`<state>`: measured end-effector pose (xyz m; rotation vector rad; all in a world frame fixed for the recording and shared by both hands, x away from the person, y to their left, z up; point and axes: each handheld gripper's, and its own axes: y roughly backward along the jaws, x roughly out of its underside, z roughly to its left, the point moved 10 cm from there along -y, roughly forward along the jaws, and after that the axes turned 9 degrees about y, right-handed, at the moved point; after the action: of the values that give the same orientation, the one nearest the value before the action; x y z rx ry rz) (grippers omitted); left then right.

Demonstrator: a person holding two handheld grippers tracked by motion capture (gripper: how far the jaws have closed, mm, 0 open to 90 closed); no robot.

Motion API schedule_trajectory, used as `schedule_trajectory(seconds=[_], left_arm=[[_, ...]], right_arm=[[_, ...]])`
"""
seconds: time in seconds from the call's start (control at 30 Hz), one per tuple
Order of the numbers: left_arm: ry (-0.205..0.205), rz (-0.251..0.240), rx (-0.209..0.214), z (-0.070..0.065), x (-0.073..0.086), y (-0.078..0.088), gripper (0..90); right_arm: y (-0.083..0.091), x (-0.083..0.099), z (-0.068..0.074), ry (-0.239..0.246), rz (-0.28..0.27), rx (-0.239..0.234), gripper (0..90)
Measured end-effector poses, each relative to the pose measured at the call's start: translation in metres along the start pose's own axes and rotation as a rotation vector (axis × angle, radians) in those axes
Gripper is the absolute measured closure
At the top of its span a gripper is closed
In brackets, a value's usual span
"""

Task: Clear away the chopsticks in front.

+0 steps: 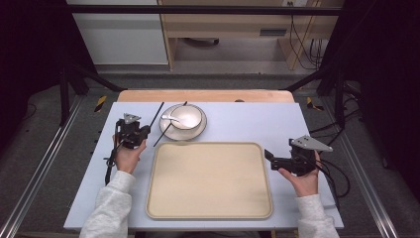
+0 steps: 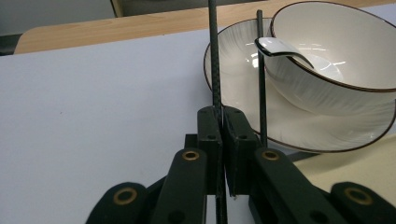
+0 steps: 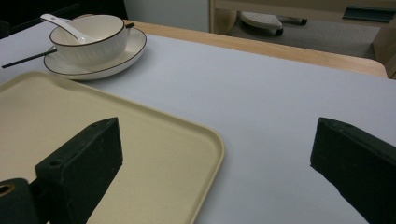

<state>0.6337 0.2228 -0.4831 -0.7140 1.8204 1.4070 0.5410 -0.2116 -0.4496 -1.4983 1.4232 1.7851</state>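
Near the tabletop's left edge, the left gripper (image 2: 222, 140) pinches one black chopstick (image 2: 215, 60). A second chopstick (image 2: 261, 79) rests on the plate (image 2: 233, 88) under the bowl (image 1: 187, 118). By the right edge, the right gripper (image 1: 270, 157) is spread wide beside the tray (image 1: 208, 208).

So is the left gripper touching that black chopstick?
Touching. In the left gripper view, the left gripper has its jaws shut on the chopstick, which runs straight between them.

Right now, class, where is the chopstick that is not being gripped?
In the high view the loose chopstick lies slanted across the plate, left of the bowl, just right of the left gripper.
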Motion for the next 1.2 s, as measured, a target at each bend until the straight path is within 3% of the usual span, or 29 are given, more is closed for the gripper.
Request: schedule_trajectory(seconds=[0.23,0.6,0.77,0.97,1.03,1.2], left_arm=[[0.042,-0.026,-0.012,0.003,0.009,0.023,85.8],[0.063,-0.045,-0.041,0.005,0.024,0.050,85.7],[0.083,-0.057,-0.033,0.005,0.030,0.061,85.8],[0.086,-0.060,-0.055,-0.001,0.041,0.071,85.7],[0.111,-0.070,-0.048,-0.003,0.042,0.076,85.8],[0.128,-0.089,-0.073,-0.008,0.045,0.090,85.7]], right_arm=[[0.002,0.000,0.000,0.000,-0.002,0.000,2.7],[0.004,-0.001,-0.001,-0.007,-0.010,0.003,2.7],[0.004,-0.001,0.001,-0.011,-0.015,-0.001,2.7],[0.004,-0.001,0.003,-0.012,-0.016,-0.005,2.6],[0.005,-0.001,0.003,-0.012,-0.015,-0.004,2.6],[0.006,-0.002,0.003,-0.009,-0.017,-0.005,2.7]])
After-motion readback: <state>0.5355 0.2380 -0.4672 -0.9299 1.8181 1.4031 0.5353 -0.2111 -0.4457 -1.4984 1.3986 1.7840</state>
